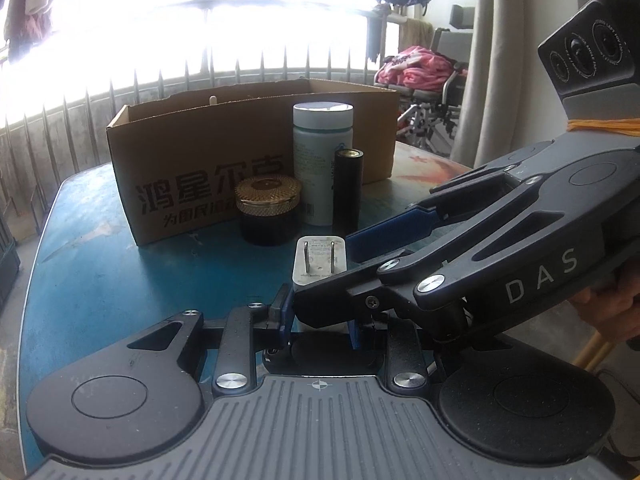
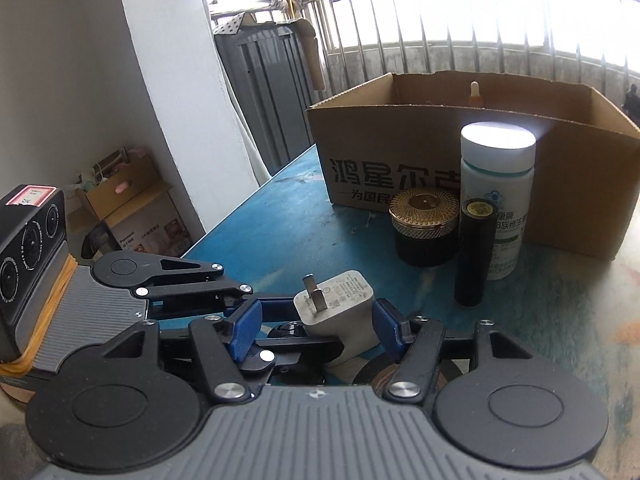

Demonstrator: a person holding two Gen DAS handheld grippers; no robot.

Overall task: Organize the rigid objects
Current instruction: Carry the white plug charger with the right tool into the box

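Here, left gripper (image 1: pixel 316 312) clamped on white charger (image 2: pixel 340 312), right gripper (image 2: pixel 316 320) fingers apart around it.

Materials on the table

Matt cardboard box (image 2: pixel 460 152); smooth white plastic charger (image 2: pixel 340 308) with metal prongs; worn blue table (image 2: pixel 280 216); jar's ridged golden lid (image 2: pixel 425 210).

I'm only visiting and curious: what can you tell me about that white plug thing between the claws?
The charger is a white, rounded plastic block with two flat metal prongs and small grey print on its prong face. It is tilted, prongs up. The left gripper holds its lower part; the right gripper brackets it, pads apart.
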